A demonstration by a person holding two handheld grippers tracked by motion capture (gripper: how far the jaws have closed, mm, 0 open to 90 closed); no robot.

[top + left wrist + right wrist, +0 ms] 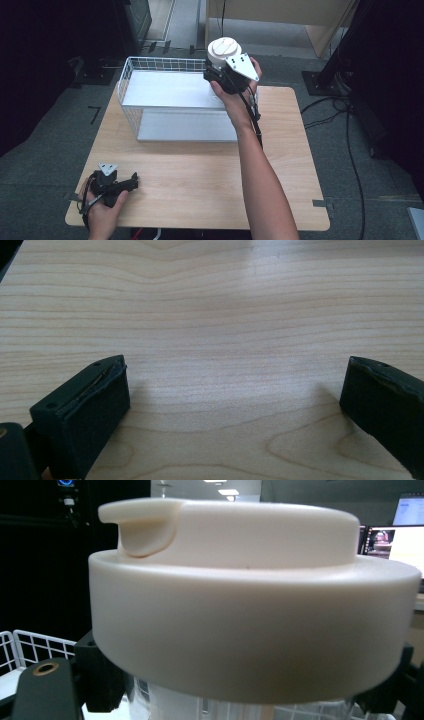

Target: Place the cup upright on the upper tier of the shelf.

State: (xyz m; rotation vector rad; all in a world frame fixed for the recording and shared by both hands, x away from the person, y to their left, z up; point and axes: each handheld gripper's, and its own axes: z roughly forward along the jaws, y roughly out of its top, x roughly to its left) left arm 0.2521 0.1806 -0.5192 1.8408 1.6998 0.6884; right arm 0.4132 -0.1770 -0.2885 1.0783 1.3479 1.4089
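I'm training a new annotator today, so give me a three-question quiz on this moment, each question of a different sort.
1. True or false: the left tool grips a cup.
2. Multiple choice: the jar with the cream lid is held by the right tool
A. flat on the wooden table
B. above the right end of the wire basket
C. beside the left hand
3. Fill in: seen in the left tool's own view, its jaws stand ___ over bare wood.

Key: 1 false; 2 B; 3 open
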